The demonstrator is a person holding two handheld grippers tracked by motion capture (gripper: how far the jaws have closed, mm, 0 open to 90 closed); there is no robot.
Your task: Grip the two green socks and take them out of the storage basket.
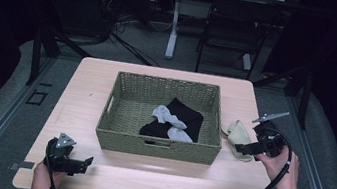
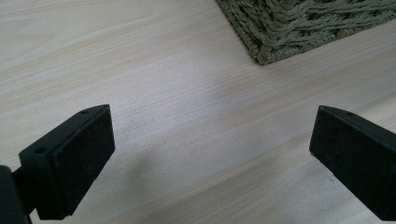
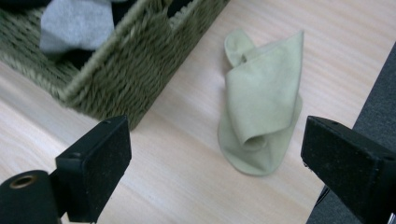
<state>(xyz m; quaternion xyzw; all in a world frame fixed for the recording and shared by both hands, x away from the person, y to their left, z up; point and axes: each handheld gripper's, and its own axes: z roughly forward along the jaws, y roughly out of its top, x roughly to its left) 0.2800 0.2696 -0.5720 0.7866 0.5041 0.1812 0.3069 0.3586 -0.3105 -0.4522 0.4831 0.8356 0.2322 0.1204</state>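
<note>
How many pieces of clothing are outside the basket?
1: a pale green sock lies on the table just right of the basket. None seem hidden.

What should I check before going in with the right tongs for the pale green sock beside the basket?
1. Right tongs open: ok, jaws wide apart.
2. Pale green sock ahead of the jaws: ok, it lies between them in the right gripper view.
3. Sock free of the basket: ok, bare table between them.
4. Sock flat: not ok, it is folded over itself.
5. Left tongs out of the way: ok, open near the table's front left corner.
6. Room in basket: ok, grey socks and black cloth leave floor bare.
</note>
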